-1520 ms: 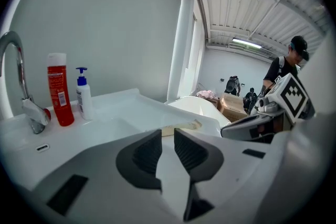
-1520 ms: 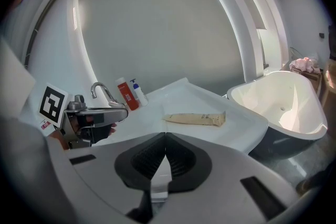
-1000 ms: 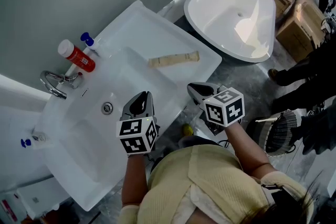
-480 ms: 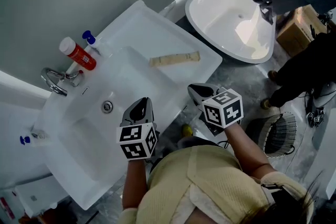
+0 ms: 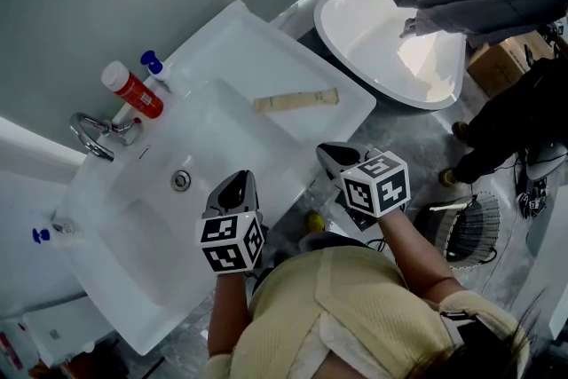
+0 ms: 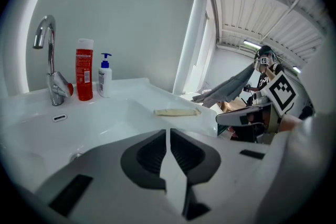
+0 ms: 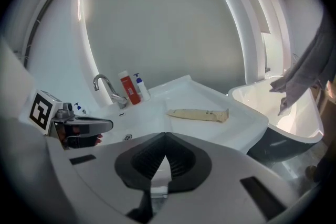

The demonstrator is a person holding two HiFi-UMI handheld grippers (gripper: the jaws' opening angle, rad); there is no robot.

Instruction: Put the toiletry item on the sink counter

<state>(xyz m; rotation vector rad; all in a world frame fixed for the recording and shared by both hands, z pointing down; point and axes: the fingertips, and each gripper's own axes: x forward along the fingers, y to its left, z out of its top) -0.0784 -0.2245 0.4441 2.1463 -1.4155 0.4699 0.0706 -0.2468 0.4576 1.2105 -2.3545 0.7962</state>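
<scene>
Grey jaws on both claws are pressed together with nothing between them, so I'm carrying zilch right now. The left claw [image 5: 238, 182] hangs over the near side of the basin [image 5: 142, 235] and the right claw [image 5: 333, 153] sits just off the counter's [image 5: 231, 40] near edge, over the floor [image 5: 417, 138]. Main worry from here, imo: the tube [image 5: 295, 100] already lies flat on the counter ledge to the right of the basin, which looks like job done, so the only way I mess this up is by bumping it. It's on a fairly narrow strip between the basin's slope and the outer edge. A careless sweep of the right claw could send it sliding into the basin or off onto the floor. Relative to me, the tube is ahead of both claws and apart from them, nearer the right one and a bit to its left, and off to the right of the left one. Further back, the red bottle [image 5: 133, 91], pump bottle [image 5: 153, 69] and tap [image 5: 93, 138] are well clear of all this. Past the counter on my right, someone's sleeve [image 5: 484, 9] reaches over the white tub [image 5: 382, 40], so swinging wide that way could clip them.
</scene>
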